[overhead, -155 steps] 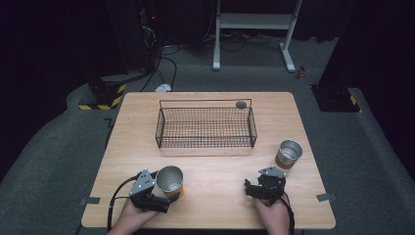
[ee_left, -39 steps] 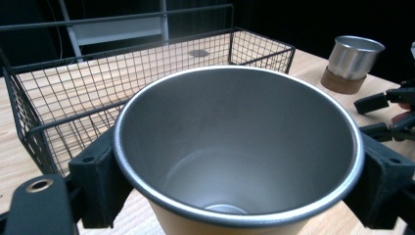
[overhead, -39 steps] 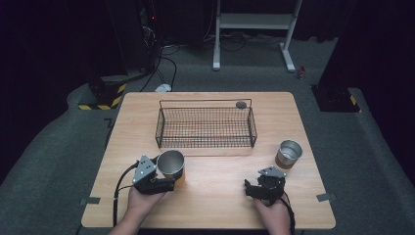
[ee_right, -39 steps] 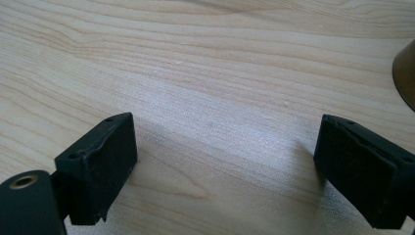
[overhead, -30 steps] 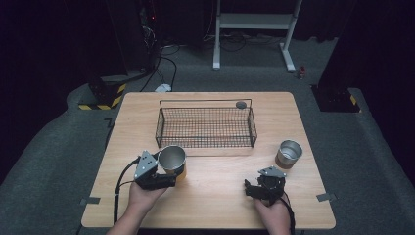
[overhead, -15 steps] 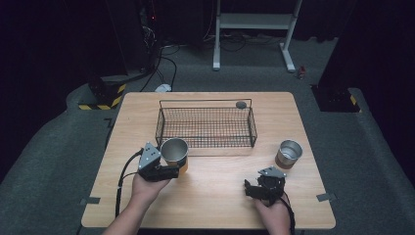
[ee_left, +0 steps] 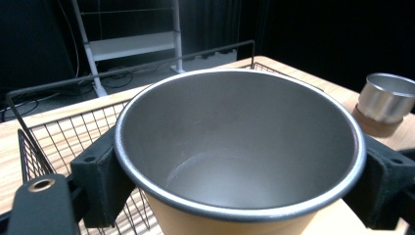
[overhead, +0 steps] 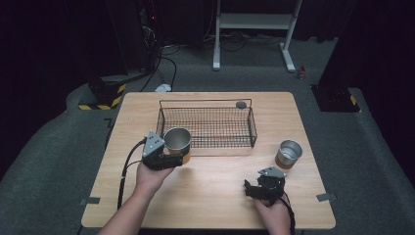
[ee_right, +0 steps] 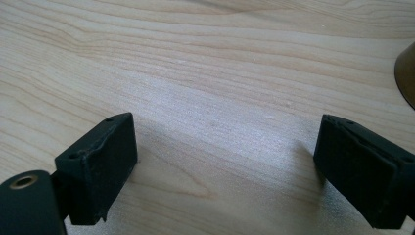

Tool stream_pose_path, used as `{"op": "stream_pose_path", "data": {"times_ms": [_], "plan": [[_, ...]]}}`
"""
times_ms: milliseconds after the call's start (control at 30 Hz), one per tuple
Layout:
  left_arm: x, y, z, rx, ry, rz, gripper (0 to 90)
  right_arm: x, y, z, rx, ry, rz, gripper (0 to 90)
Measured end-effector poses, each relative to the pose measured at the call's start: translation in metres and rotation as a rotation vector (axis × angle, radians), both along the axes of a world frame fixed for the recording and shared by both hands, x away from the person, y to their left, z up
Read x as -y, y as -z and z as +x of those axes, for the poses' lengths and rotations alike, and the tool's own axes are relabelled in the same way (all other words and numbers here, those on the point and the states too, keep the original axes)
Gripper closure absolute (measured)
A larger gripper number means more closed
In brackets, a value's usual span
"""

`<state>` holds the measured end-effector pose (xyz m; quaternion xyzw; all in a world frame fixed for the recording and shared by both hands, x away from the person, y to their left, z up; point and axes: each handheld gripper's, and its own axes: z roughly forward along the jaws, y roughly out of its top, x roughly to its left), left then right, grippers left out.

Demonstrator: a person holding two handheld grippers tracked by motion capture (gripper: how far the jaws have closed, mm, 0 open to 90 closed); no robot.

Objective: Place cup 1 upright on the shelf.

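A steel cup with a tan base is held upright above the table, with my left gripper shut on its sides. It hangs just in front of the left end of the black wire basket. A second steel cup stands on the table to the right of the basket. My right gripper rests low over bare wood near the front right, open, with nothing between its jaws.
The wooden table ends close behind my hands. A small dark round thing lies beyond the basket's far right corner. A white metal stand and cables are on the floor past the table.
My left gripper has carried the cup up and forward, from the table's front left to the basket's near left edge. The right gripper has stayed still.
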<state>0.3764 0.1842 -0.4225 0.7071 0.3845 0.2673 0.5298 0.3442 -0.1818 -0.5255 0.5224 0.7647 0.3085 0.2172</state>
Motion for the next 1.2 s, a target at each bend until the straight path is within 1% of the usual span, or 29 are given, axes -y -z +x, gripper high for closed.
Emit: {"op": "stream_pose_path", "data": {"times_ms": [100, 200, 300, 433, 633, 667, 733, 800, 867, 967, 1200], "plan": [[0.001, -0.004, 0.005, 0.007, -0.01, 0.007, 13.3, 0.0, 0.0, 0.0, 0.0, 0.0, 0.0, 9.0], [0.0, -0.01, 0.01, 0.008, -0.01, -0.004, 13.3, 0.0, 0.0, 0.0, 0.0, 0.0, 0.0, 9.0], [0.0, -0.016, 0.014, 0.019, -0.013, -0.003, 13.4, 0.0, 0.0, 0.0, 0.0, 0.0, 0.0, 9.0], [-0.002, -0.023, 0.02, 0.02, -0.023, -0.002, 13.3, 0.0, 0.0, 0.0, 0.0, 0.0, 0.0, 9.0], [-0.002, -0.027, 0.027, 0.021, -0.031, -0.001, 13.3, 0.0, 0.0, 0.0, 0.002, -0.003, -0.002, 9.1], [-0.001, -0.028, 0.028, 0.017, -0.035, -0.007, 13.3, 0.0, 0.0, 0.0, 0.002, -0.003, -0.002, 9.1], [-0.001, -0.029, 0.03, 0.016, -0.038, -0.004, 13.3, 0.0, 0.0, 0.0, 0.002, -0.003, -0.002, 9.0], [-0.001, -0.03, 0.033, 0.02, -0.041, 0.003, 13.3, 0.0, 0.0, 0.0, 0.002, -0.003, -0.002, 9.1], [0.0, -0.03, 0.035, 0.025, -0.045, -0.002, 13.3, 0.0, 0.0, -0.001, 0.0, -0.001, 0.0, 9.1], [0.001, -0.031, 0.04, 0.02, -0.051, 0.007, 13.3, 0.0, 0.0, -0.001, 0.0, -0.001, -0.001, 9.2], [0.006, -0.031, 0.052, 0.023, -0.052, 0.015, 13.3, 0.0, 0.0, -0.001, 0.001, 0.0, 0.0, 9.2]]}}
